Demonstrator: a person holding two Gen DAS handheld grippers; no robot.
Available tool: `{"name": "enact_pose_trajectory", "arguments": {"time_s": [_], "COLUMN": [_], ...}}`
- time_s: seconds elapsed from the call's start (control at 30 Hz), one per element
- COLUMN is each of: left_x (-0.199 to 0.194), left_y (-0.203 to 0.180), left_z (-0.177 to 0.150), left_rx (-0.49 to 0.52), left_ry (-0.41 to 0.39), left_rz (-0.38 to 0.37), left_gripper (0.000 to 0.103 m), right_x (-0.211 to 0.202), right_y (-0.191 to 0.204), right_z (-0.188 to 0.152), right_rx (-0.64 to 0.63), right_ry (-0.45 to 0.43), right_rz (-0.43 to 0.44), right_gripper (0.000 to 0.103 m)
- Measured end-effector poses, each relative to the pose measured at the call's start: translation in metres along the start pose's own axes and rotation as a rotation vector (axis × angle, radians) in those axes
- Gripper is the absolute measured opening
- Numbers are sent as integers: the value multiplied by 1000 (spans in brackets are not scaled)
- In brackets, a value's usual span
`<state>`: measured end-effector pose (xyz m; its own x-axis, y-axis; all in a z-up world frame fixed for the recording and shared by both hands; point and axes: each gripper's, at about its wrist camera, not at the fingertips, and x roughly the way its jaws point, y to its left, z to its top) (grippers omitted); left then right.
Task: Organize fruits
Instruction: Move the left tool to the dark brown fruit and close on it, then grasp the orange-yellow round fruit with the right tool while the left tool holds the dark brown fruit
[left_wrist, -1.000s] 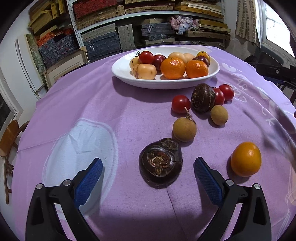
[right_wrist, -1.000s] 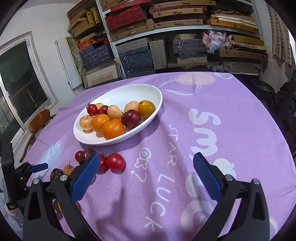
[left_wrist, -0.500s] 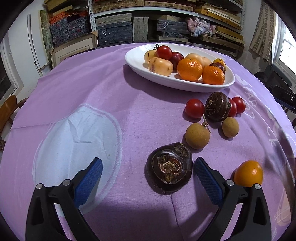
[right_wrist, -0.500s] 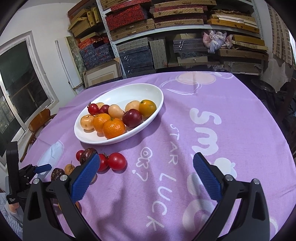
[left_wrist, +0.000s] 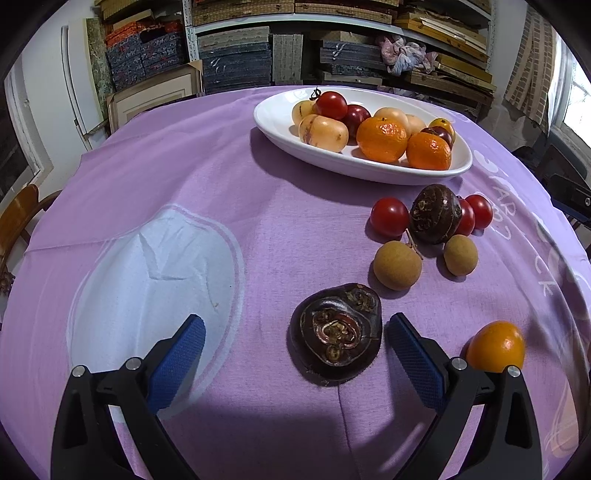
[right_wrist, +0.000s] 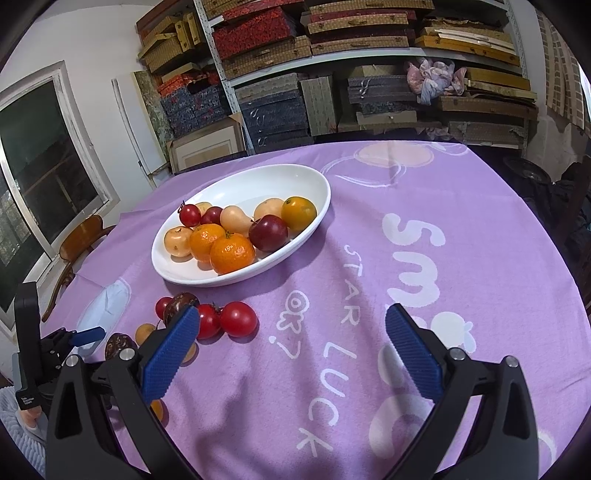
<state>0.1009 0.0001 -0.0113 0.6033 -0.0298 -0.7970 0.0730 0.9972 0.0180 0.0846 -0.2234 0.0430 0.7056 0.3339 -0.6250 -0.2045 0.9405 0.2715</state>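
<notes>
A white oval bowl (left_wrist: 458, 170) (right_wrist: 314, 229) holds oranges, red and yellow fruits. On the purple cloth lie a dark water chestnut (left_wrist: 336, 332), a second one (left_wrist: 436, 213), cherry tomatoes (left_wrist: 388, 216) (right_wrist: 238, 319), two brown longans (left_wrist: 397, 264) and a small orange (left_wrist: 495, 346). My left gripper (left_wrist: 295, 341) is open just above the cloth, the near chestnut between its fingers, close to the right pad (left_wrist: 413, 354). My right gripper (right_wrist: 288, 347) is open and empty over the cloth's lettering. The left gripper (right_wrist: 83, 336) shows in the right wrist view too.
Shelves (right_wrist: 332, 74) stacked with boxes stand behind the table. A wooden chair (right_wrist: 81, 236) sits at the table's left edge by a window. A pale blue patch (left_wrist: 155, 273) marks the cloth to the left of the near chestnut.
My left gripper has shifted left and swung its view right, so the near chestnut now sits closer to its right finger. The right gripper has barely moved.
</notes>
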Motion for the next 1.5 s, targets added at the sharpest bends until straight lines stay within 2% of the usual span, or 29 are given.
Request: {"name": "enact_pose_trajectory", "arguments": {"time_s": [0.23,0.33,0.4,0.47,0.63,0.77,1.0,1.07,1.2,1.3,1.5], "left_x": [-1,-5,-7,-8,-10,-11,-13,-15,-23,-28,-37], "left_y": [0,-5,-10,-15,-23,-20,-16,-14,-11,-9,-2], "left_z": [-2,-3,-4,-4,-4,-3,-5,-6,-5,-4,-3], "left_rx": [1,22,33,51,80,59,46,36,33,22,0], "left_ry": [-3,-19,-30,-37,-42,-52,-56,-65,-98,-112,-127], "left_rz": [0,-18,-28,-42,-81,-89,-125,-130,-115,-129,-155], "left_gripper": [100,87,75,69,64,45,45,45,45,45,45], "right_x": [5,5,5,7,7,6,-8,-13,-21,-11,3], "right_y": [0,1,1,1,2,6,33,52,95,116,124], "right_z": [-2,-2,-2,-2,-3,-3,-6,-13,-39,-58,-75], "right_rx": [-5,-4,-2,-1,-8,-32,-168,-275,-519,-614,-640], "right_ry": [15,15,16,17,18,18,23,40,50,107,157], "right_rz": [-3,-3,-4,-4,0,24,122,170,211,232,258], "right_gripper": [99,99,99,99,99,99,99,99,99,99,96]}}
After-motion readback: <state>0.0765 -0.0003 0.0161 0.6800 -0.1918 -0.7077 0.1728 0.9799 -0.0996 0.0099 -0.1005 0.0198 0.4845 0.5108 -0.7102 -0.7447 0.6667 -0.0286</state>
